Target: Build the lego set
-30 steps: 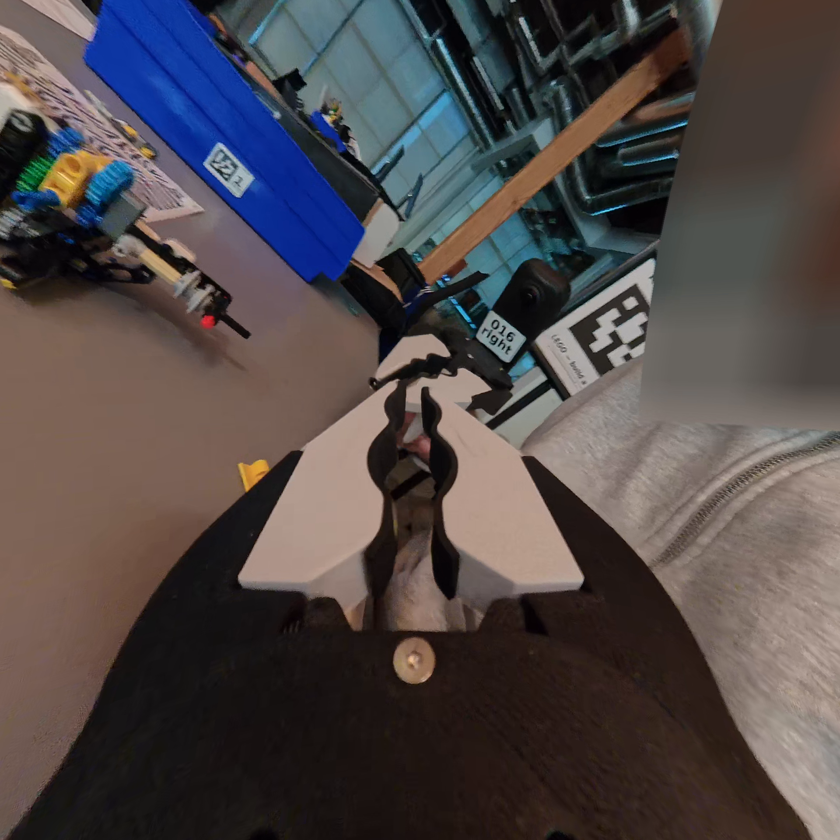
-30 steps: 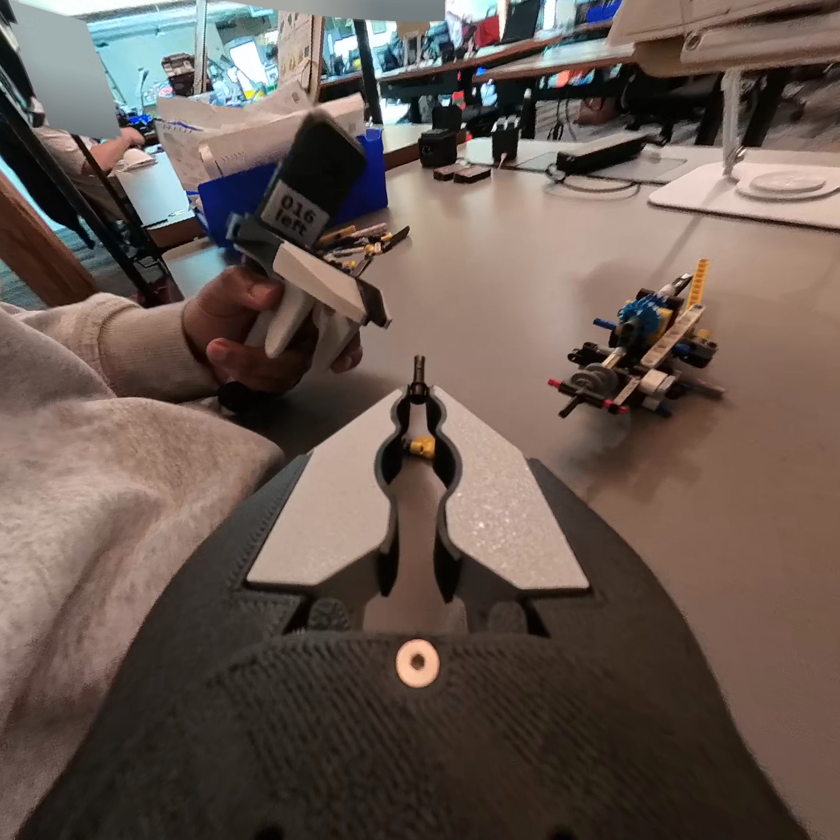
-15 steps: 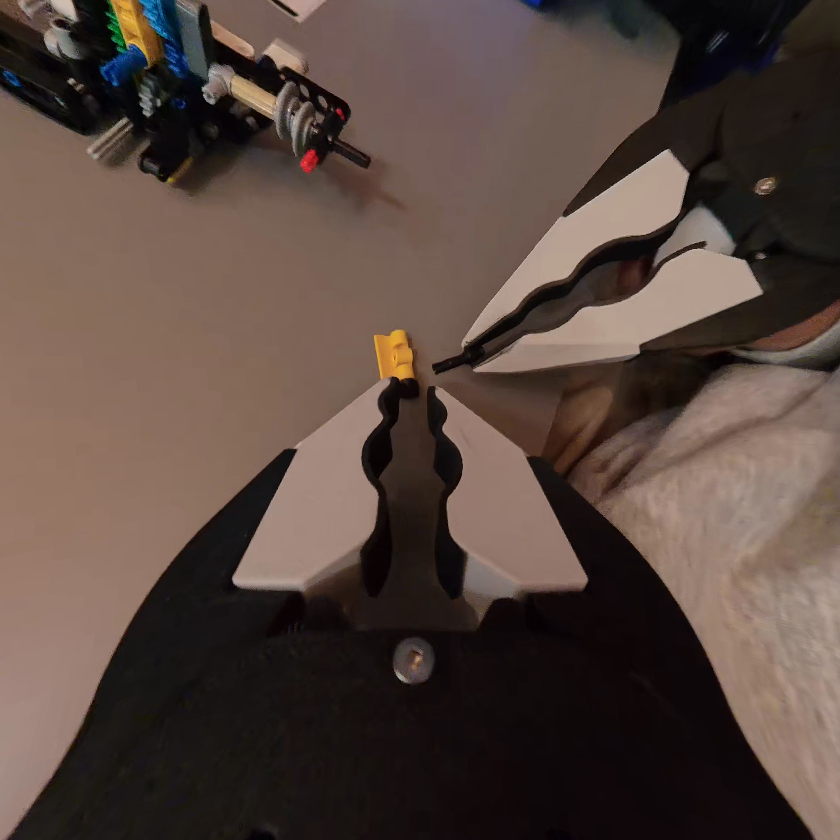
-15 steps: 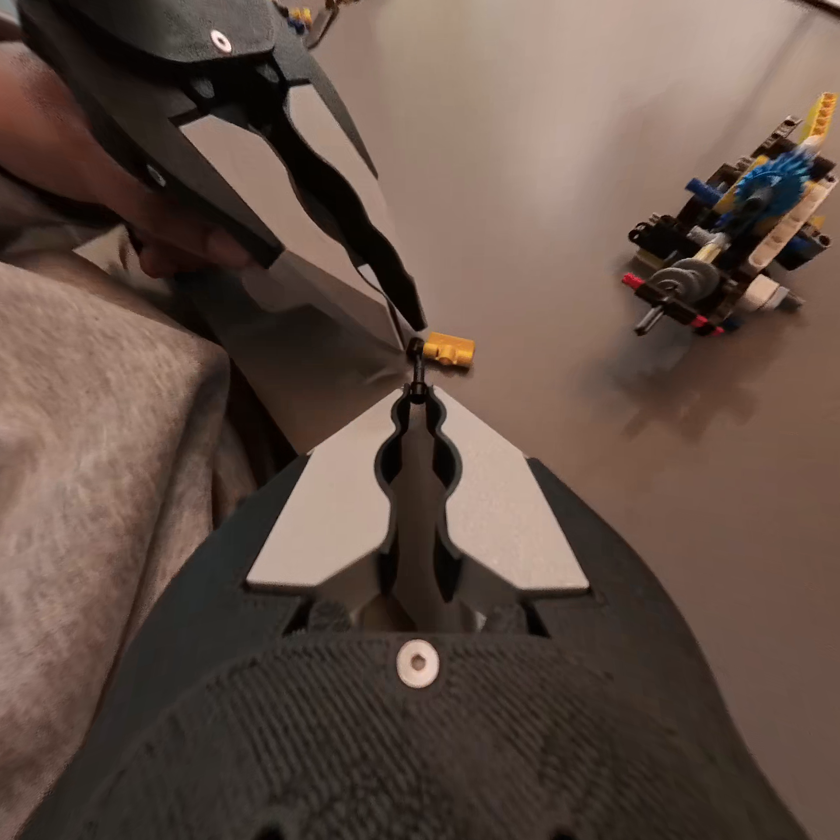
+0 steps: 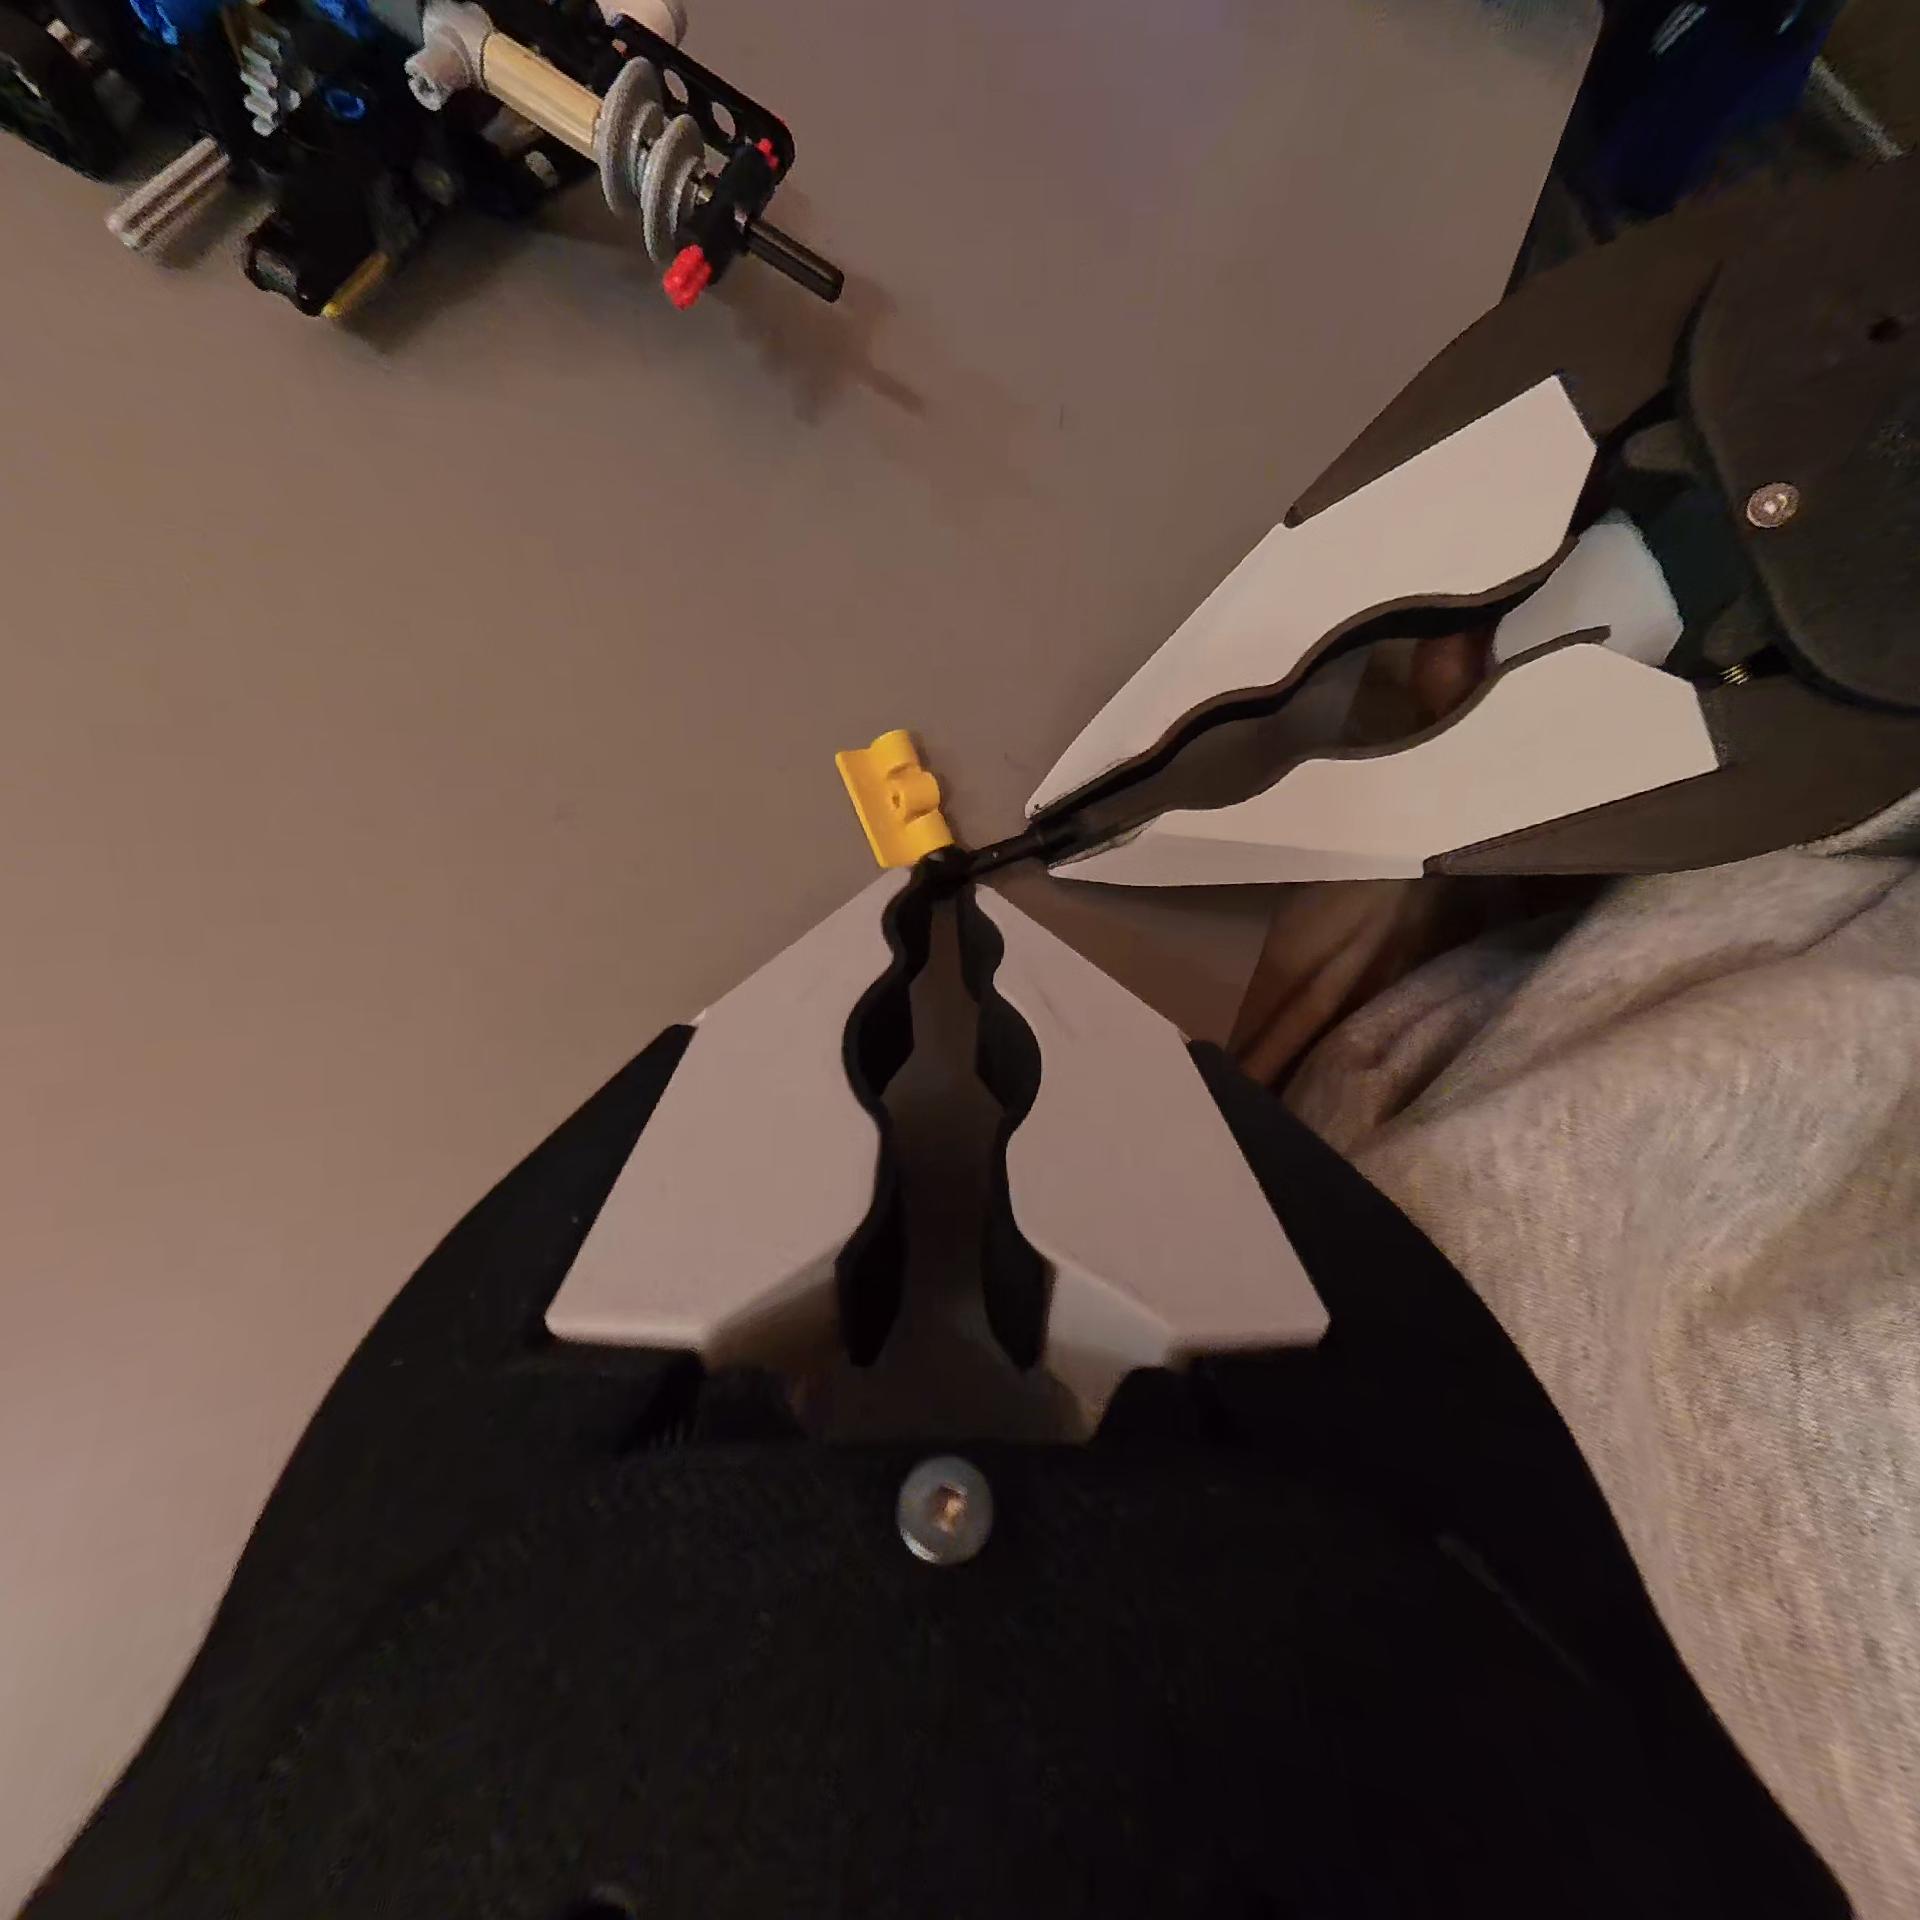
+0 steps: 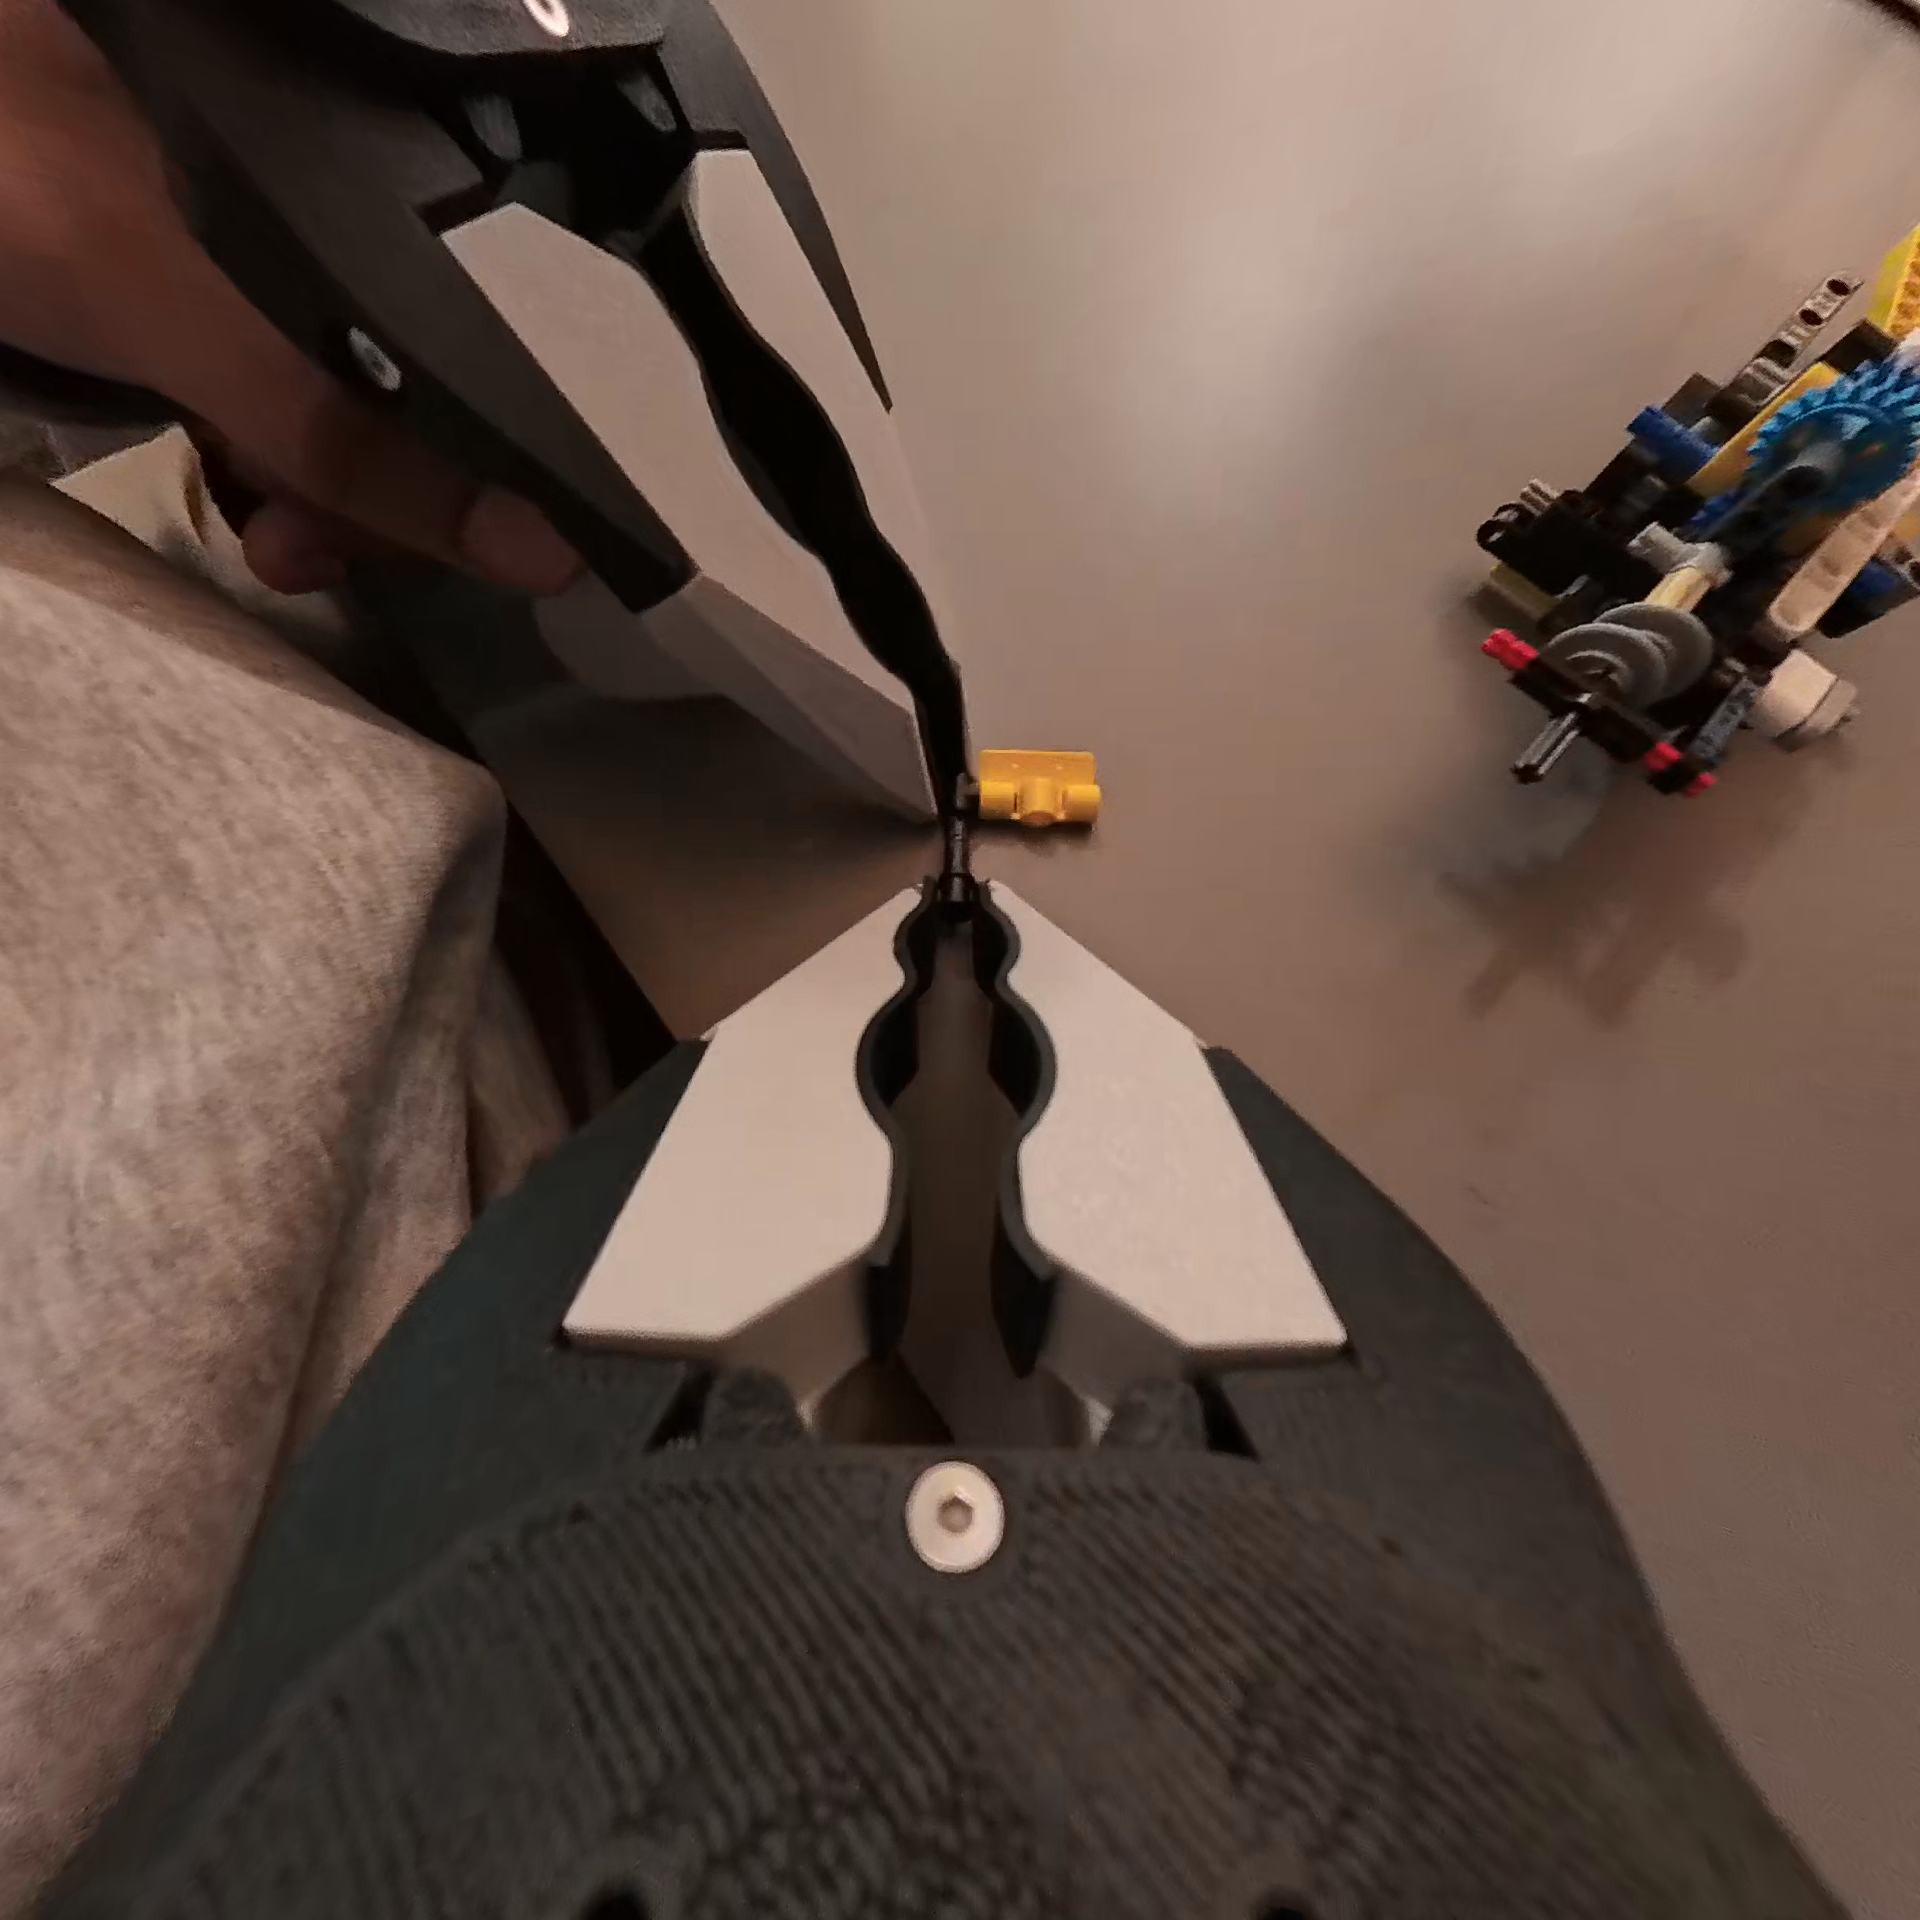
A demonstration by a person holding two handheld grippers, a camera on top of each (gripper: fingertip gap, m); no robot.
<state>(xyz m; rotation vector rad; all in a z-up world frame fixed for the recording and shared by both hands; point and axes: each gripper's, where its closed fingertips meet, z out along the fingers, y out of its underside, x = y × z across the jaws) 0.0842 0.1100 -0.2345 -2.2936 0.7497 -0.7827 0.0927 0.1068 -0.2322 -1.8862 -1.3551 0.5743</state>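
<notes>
a: so, what's different from a second ago?

b: both grippers were up off the table then, the left one (image 5: 940, 883) aimed away at the room. now both are down low, tips nearly meeting at the yellow piece (image 5: 896, 798) on the table (image 5: 416, 623).

a: and the right one (image 6: 956, 891)?

b: jaws together on a thin black pin (image 6: 957, 842), same as before. half a second ago the pin's tip sat just short of the yellow piece; now it looks to be touching that piece's near end.

a: the left jaws?

b: nearly together, tips at that same end. whether they're actually pinching the piece or just bracing it, i can't tell; the contact is too small and dark.

a: so what does it mean for the build?

b: i'd judge the pin is being pushed into the yellow piece, with the left holding it steady. whether it's seated yet isn't clear.

a: and the main model (image 6: 1704, 613)?

b: well apart, farther out on the table, untouched by either gripper. this sub-part probably goes onto it once joined.
</notes>
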